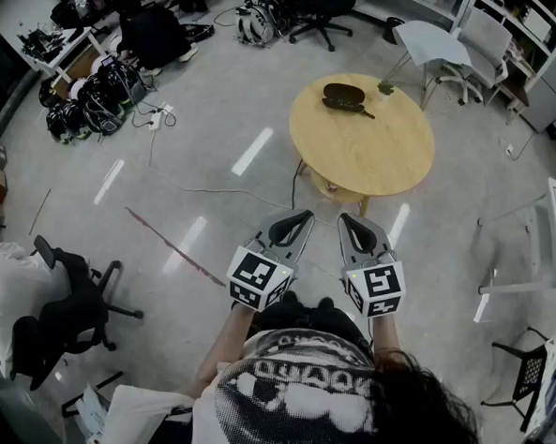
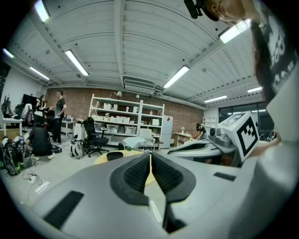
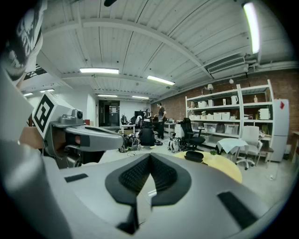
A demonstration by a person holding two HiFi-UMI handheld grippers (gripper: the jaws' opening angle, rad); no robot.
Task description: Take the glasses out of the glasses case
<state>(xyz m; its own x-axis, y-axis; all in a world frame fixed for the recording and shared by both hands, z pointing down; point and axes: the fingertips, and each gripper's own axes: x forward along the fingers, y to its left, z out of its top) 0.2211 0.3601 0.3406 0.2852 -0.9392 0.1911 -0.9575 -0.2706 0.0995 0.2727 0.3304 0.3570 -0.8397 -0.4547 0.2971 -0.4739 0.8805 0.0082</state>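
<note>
A dark glasses case (image 1: 343,95) lies closed on the far part of a round wooden table (image 1: 363,155), with a dark glasses arm sticking out beside it. Both grippers hang in the air in front of the person, well short of the table. My left gripper (image 1: 303,215) is shut with nothing between its jaws, and my right gripper (image 1: 344,218) is shut and empty too. The case (image 2: 114,156) shows far off past the left gripper (image 2: 150,156) in the left gripper view. It also shows as the small dark case (image 3: 194,156) right of the right gripper (image 3: 150,156).
A black office chair (image 1: 72,304) stands at the left. A white folding table and chair (image 1: 450,42) stand behind the round table. Bags and cables (image 1: 97,96) lie on the floor at the far left. Shelving (image 2: 124,116) and several people are at the room's far side.
</note>
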